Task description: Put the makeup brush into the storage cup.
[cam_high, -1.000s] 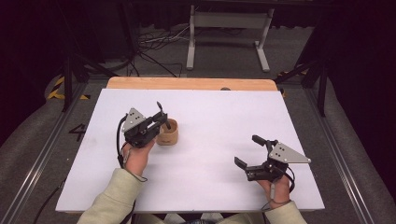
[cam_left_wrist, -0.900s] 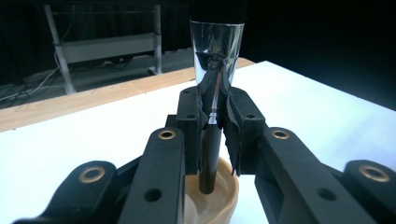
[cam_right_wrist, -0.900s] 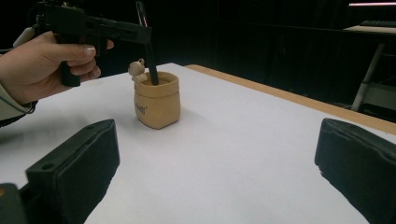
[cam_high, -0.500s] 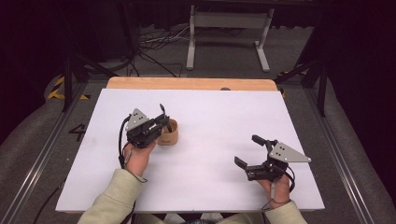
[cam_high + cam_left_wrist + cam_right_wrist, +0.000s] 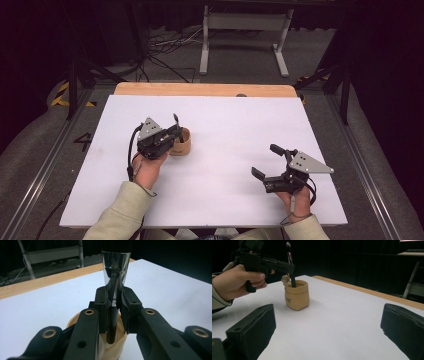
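Matt tan cloth pouch (image 5: 296,298); glossy metal-collared brush (image 5: 113,315); matt black plastic left gripper (image 5: 113,302); smooth white table (image 5: 225,130), wooden far edge.

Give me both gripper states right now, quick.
Left gripper: shut on the slim black-handled brush, its lower end inside the small tan pouch-shaped holder.
Right gripper: open, holding nothing, fingers wide apart over the white table.
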`<state>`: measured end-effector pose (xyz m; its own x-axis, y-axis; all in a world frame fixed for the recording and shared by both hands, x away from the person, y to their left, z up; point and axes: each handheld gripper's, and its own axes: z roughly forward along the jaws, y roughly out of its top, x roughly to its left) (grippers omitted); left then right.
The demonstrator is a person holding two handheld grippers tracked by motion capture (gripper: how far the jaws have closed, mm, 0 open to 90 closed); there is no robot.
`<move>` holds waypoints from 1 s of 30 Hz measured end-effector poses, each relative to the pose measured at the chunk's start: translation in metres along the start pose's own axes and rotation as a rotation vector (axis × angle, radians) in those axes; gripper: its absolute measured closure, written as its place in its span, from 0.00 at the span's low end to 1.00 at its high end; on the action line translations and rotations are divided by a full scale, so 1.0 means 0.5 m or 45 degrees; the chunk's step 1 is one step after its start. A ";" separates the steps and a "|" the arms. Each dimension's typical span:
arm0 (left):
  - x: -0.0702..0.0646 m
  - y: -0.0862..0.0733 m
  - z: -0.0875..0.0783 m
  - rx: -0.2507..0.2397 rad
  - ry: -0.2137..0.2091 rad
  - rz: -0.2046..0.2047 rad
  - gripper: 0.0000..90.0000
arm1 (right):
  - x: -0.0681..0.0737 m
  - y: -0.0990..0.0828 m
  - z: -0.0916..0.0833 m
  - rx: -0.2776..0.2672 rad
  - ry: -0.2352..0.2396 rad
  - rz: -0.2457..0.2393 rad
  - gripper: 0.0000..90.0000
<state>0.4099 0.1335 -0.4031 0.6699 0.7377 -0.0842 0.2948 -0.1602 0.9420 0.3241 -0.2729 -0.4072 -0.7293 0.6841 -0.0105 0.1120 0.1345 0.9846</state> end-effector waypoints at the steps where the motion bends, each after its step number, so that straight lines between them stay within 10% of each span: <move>1: 0.000 0.000 0.000 0.002 0.000 -0.002 0.86 | 0.000 0.000 0.000 0.002 0.002 -0.002 0.00; 21: 0.002 -0.002 -0.012 -0.006 -0.032 -0.006 0.76 | -0.003 0.004 0.005 -0.010 0.018 0.005 0.00; 30: 0.009 0.004 -0.049 -0.096 -0.056 -0.030 0.27 | -0.007 0.010 0.018 -0.010 0.037 -0.005 0.00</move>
<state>0.3967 0.1524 -0.3939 0.6930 0.7110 -0.1195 0.2599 -0.0918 0.9613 0.3331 -0.2680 -0.4036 -0.7492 0.6623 -0.0091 0.1043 0.1314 0.9858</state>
